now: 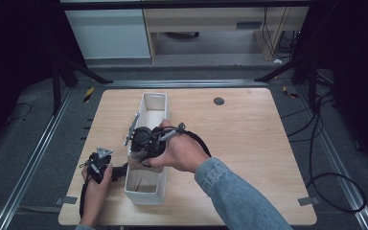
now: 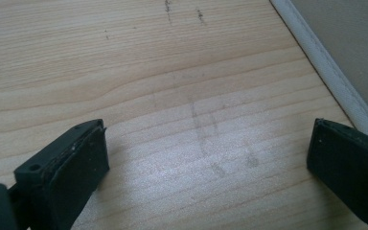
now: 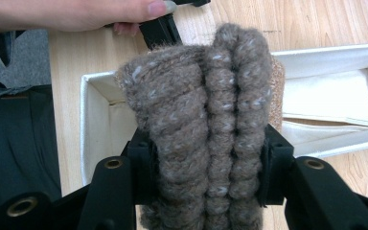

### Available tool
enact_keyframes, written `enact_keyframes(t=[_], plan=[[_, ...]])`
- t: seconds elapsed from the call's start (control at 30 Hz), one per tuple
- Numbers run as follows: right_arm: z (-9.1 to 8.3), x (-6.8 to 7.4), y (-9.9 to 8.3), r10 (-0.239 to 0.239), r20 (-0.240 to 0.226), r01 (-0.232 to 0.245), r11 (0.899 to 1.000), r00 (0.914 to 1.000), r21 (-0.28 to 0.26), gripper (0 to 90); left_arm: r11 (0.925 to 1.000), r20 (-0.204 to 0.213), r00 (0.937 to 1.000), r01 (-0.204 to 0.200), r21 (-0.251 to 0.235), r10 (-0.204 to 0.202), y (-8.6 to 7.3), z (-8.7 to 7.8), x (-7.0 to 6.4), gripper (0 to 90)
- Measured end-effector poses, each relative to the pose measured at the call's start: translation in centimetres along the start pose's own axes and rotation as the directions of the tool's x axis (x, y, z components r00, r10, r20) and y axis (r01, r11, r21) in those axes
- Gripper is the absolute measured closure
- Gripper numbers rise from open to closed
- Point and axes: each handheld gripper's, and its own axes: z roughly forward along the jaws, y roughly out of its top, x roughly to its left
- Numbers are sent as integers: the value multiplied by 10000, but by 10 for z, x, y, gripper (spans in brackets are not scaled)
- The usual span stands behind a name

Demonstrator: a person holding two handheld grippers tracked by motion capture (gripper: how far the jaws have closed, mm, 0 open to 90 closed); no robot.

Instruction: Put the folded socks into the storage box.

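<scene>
A thick brown knitted cloth (image 3: 206, 120), folded into ribs, is clamped between the jaws of my right gripper (image 3: 206, 172). In the high view that gripper (image 1: 143, 147) holds the knitted cloth (image 1: 143, 162) over the near half of a long white fabric box (image 1: 154, 98). My left gripper (image 1: 117, 171) rests low at the box's left side near the table's front edge. Its jaws (image 2: 208, 139) stand wide open over bare wood, and the box's wall (image 2: 335, 43) lies just to their right.
The box (image 3: 335, 91) lies lengthwise on a light wooden table (image 1: 239, 139), with its inside visible. A small dark round disc (image 1: 219, 101) sits at the table's back. The person's other hand (image 3: 76, 12) holds the left gripper beyond the cloth.
</scene>
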Motion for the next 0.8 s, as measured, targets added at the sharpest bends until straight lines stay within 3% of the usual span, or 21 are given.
enact_keyframes(t=[0.8], plan=[[3, 4, 1, -33, -198, 36, 9999, 9998, 147, 532, 10000, 29, 10000, -3, -1, 3, 0, 0, 0, 0]])
